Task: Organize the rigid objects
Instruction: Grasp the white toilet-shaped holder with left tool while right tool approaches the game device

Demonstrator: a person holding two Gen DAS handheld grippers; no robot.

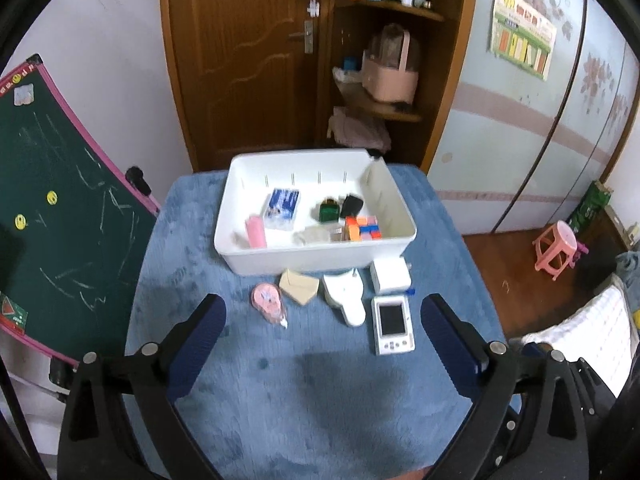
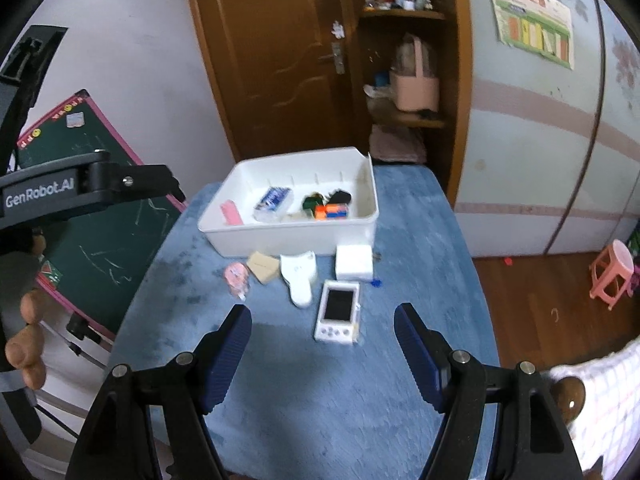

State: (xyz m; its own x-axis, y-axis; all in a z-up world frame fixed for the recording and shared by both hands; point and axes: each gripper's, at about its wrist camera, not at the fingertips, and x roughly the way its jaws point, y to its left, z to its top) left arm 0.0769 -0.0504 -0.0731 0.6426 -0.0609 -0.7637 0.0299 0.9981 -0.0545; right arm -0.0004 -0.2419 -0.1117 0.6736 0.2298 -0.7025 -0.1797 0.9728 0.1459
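Five loose things lie in a row on the blue surface (image 1: 320,392) just before the white bin (image 1: 320,258): a pink tape roller (image 1: 267,300), a tan block (image 1: 298,286), a white thermometer (image 1: 345,294), a white box (image 1: 390,275) and a white handheld game (image 1: 392,325). The game's long axis runs toward the bin, buttons at the near end. Left tongs (image 1: 323,332) and right tongs (image 2: 322,340) both hover spread and empty, nearer the camera than the row.
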